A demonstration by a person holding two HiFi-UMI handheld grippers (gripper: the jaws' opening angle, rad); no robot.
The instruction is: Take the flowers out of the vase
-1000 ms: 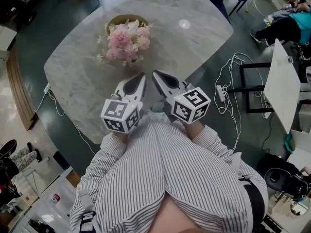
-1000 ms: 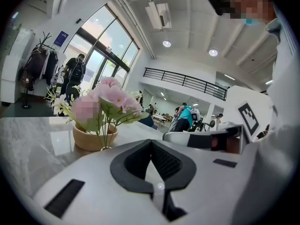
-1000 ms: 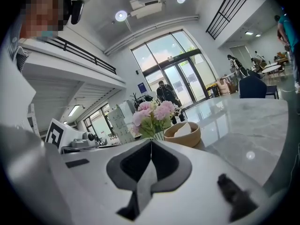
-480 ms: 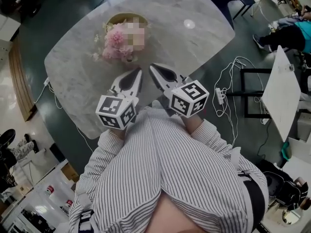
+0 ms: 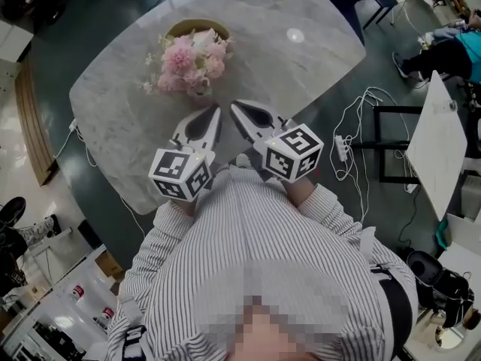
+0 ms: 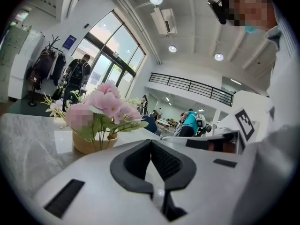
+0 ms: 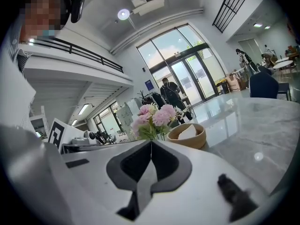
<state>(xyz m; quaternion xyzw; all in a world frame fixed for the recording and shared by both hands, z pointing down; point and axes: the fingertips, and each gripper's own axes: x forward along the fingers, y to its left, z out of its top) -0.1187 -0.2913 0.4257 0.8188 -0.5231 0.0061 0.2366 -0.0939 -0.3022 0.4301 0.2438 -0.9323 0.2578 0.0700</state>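
Note:
A bunch of pink flowers (image 5: 192, 59) stands on the grey marble table (image 5: 301, 74), and its blooms hide the vase in the head view. Both gripper views show the flowers (image 6: 105, 107) (image 7: 153, 117) ahead, with green stems going down. Behind them sits a tan bowl (image 5: 197, 28) (image 7: 188, 136). My left gripper (image 5: 215, 112) (image 6: 151, 141) is shut and empty, a short way in front of the flowers. Beside it my right gripper (image 5: 234, 106) (image 7: 151, 142) is also shut with nothing in it. Their tips nearly meet.
The table's near edge runs just under the grippers. White cables and a power strip (image 5: 342, 143) lie on the floor to the right, next to a white panel on a black frame (image 5: 436, 130). A seated person (image 5: 443, 47) is at far right.
Both grippers stay side by side in front of the flowers, shut. Only the head view has shifted slightly.

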